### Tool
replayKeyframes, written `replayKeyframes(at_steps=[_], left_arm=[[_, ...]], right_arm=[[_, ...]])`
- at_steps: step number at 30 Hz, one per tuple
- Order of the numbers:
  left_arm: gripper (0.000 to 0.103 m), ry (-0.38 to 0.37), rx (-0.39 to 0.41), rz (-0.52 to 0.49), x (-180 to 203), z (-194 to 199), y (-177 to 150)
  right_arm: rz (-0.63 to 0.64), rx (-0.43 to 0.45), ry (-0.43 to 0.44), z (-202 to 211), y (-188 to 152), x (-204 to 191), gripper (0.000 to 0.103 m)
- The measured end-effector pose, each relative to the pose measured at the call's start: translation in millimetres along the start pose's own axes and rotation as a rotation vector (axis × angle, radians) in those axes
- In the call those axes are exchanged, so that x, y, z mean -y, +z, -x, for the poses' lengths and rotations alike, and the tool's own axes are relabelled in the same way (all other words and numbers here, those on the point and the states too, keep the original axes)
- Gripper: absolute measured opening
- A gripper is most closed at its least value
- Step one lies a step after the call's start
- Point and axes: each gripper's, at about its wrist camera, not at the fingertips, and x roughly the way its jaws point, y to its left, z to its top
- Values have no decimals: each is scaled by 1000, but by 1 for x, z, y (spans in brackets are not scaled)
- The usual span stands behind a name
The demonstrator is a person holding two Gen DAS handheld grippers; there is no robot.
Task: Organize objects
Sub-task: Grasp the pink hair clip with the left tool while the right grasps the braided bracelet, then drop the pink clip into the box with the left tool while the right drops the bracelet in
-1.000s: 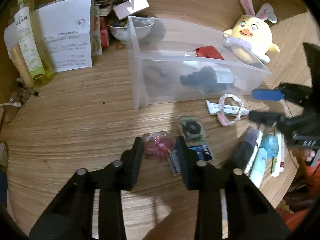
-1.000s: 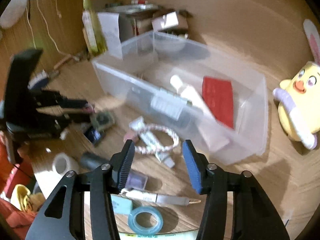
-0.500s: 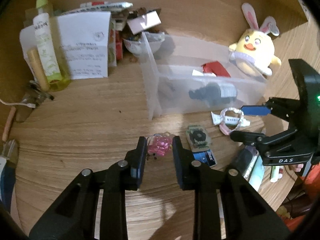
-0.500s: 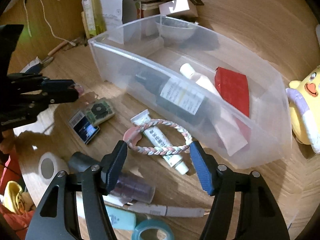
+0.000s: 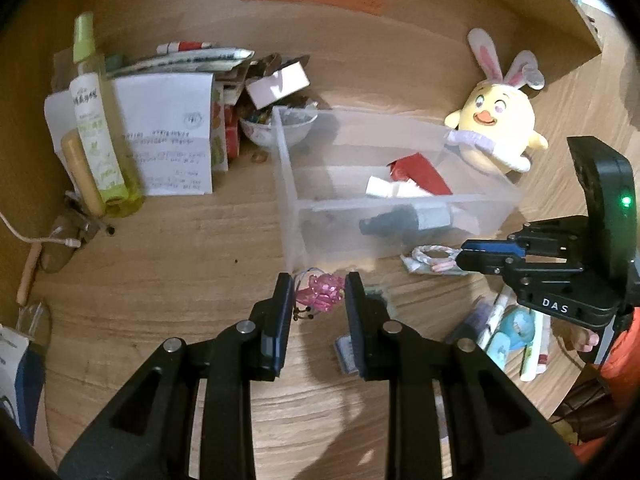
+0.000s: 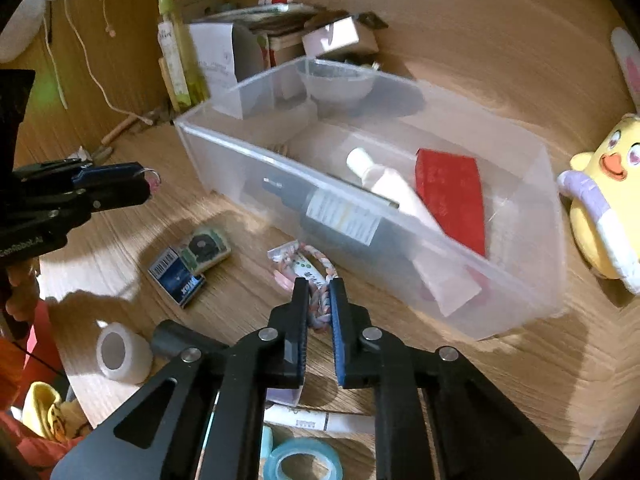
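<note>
My left gripper is shut on a pink beaded trinket and holds it above the wooden table, just in front of the clear plastic bin. It also shows in the right wrist view. My right gripper is shut on a pink and white braided bracelet that lies over a small white tube in front of the bin. The bin holds a dark bottle, a white tube and a red packet.
A yellow plush chick stands right of the bin. A green spray bottle, papers and a bowl crowd the back left. Small packets, a white tape roll, blue tape and pens lie near the front edge.
My left gripper closed on the pink trinket and lifted it toward the bin. My right gripper moved down and closed on the braided bracelet.
</note>
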Motion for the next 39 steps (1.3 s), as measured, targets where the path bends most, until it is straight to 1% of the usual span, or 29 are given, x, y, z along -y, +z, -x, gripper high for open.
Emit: replayKeyframes(at_steps=[11,18,22,25,28,31,35,39], left_arm=[[26,-12,106,-47,27,21,32],[26,-16,144,-56,39,22,55],[26,-14,146,-42,42,15,70],[26,12,138,-41,44,3,78],[26,33,115,-42,46,-13,85],[26,47,81,-35,47,-32,89],[26,46,20,-13,44,-62,92],[26,66,-30,-9,43,-86,91]], right_arm=[[15,143,35,60,11,-7,9],[-11,248,9,89,26,3,9],[-50,273,-18,92,36,17,9],[-84,274,-40,88,43,31,9],[-117,251,-53,74,49,46,9],[-131,224,-71,60,52,55,9],[-145,170,-89,35,54,65,9],[-154,125,-94,15,54,72,9]])
